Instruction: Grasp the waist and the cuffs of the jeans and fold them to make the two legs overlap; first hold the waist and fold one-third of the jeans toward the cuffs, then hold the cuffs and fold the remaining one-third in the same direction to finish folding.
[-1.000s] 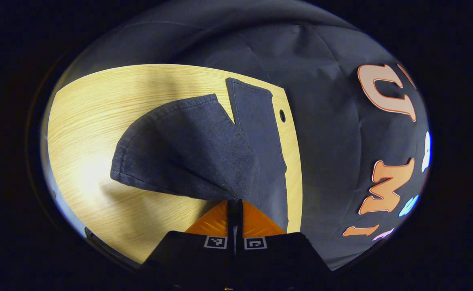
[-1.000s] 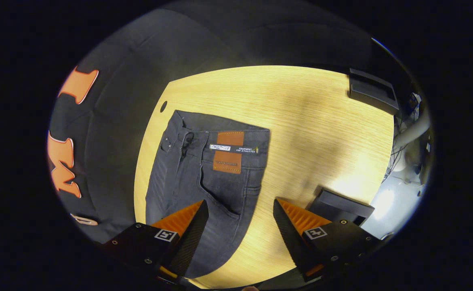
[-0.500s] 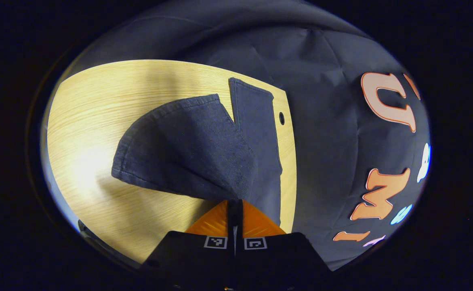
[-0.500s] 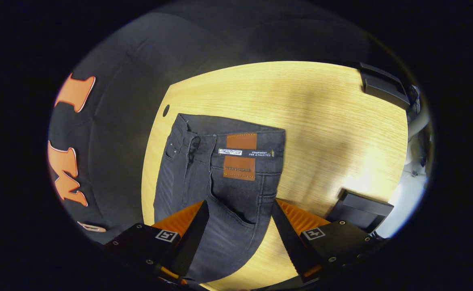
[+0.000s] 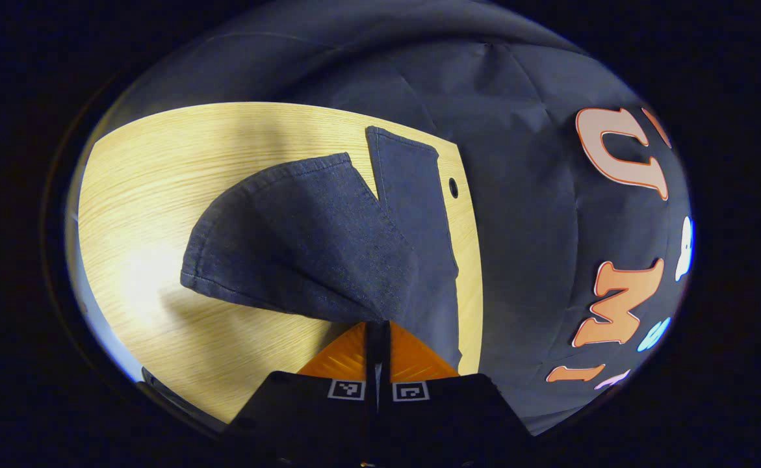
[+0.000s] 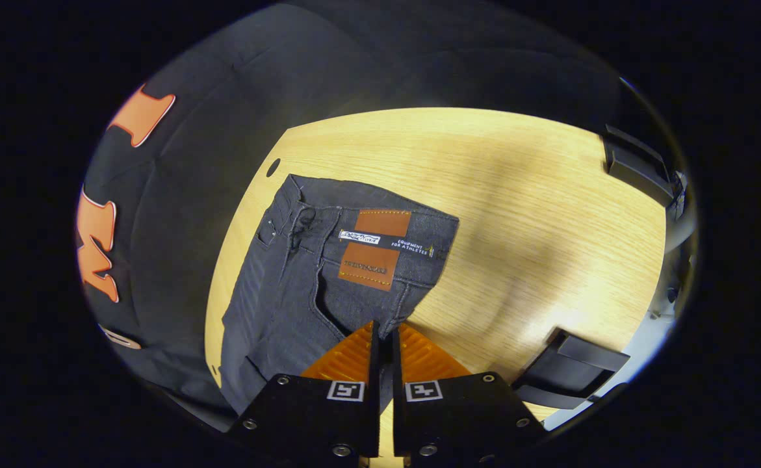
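Note:
Dark grey jeans (image 6: 302, 279) lie on a light wooden table (image 6: 516, 195). In the right gripper view the waist end shows, with a brown patch (image 6: 374, 250) on the waistband. My right gripper (image 6: 384, 325) is shut on the near edge of the jeans below that patch. In the left gripper view the cuff end of the jeans (image 5: 302, 240) shows, one leg lifted and bowed over the table (image 5: 159, 195). My left gripper (image 5: 377, 325) is shut on that lifted leg's cuff, and the other leg (image 5: 412, 195) lies flat beside it.
A small round hole (image 5: 453, 188) in the table sits near the flat leg's cuff. Black holders stand at the table's far right corner (image 6: 637, 169) and near right edge (image 6: 568, 374). The dark cloth wall (image 5: 549, 195) hangs close along the table's side.
My right gripper has gone from open astride the jeans to shut on their near edge. The left gripper has kept its hold on the cuff, with only a slight sway.

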A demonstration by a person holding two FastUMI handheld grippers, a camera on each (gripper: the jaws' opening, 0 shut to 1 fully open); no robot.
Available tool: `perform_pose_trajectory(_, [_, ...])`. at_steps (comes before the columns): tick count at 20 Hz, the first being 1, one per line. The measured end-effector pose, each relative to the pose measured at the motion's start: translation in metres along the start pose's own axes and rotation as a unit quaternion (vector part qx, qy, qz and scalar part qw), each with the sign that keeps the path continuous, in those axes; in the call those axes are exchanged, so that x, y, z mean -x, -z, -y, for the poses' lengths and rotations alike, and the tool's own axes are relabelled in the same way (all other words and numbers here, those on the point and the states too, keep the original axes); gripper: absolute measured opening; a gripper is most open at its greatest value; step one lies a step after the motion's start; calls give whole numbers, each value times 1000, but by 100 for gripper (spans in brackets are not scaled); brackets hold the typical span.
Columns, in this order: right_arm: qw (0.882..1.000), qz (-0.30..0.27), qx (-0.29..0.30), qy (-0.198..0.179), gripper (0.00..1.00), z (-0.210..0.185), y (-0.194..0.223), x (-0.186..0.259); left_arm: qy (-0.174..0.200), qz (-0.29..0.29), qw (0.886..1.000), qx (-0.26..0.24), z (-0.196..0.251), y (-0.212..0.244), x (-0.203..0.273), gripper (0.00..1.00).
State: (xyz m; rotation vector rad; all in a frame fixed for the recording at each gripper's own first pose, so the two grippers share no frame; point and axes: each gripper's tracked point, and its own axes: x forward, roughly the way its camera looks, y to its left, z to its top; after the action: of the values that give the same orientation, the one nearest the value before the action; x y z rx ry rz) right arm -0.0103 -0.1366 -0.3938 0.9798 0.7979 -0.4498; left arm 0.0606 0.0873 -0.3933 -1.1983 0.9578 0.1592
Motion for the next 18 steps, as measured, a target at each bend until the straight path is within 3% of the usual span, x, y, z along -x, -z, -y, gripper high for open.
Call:
perform_pose_trajectory(2, [1000, 3, -25, -15, 8, -1, -4, 8, 3, 2, 1000, -4, 1, -4, -1, 1])
perform_pose_trajectory(3, [999, 8, -25, -25, 0, -7, -3, 4, 6, -1, 1000, -4, 3, -5, 1, 1])
perform_pose_trajectory(11, [997, 18, 5, -69, 0, -58, -19, 43, 8, -6, 1000, -29, 18, -3, 25, 1])
perform_pose_trajectory(18, [993, 19, 27, -111, 0, -137, -47, 50, -80, -36, 994, -63, 36, -14, 47, 1])
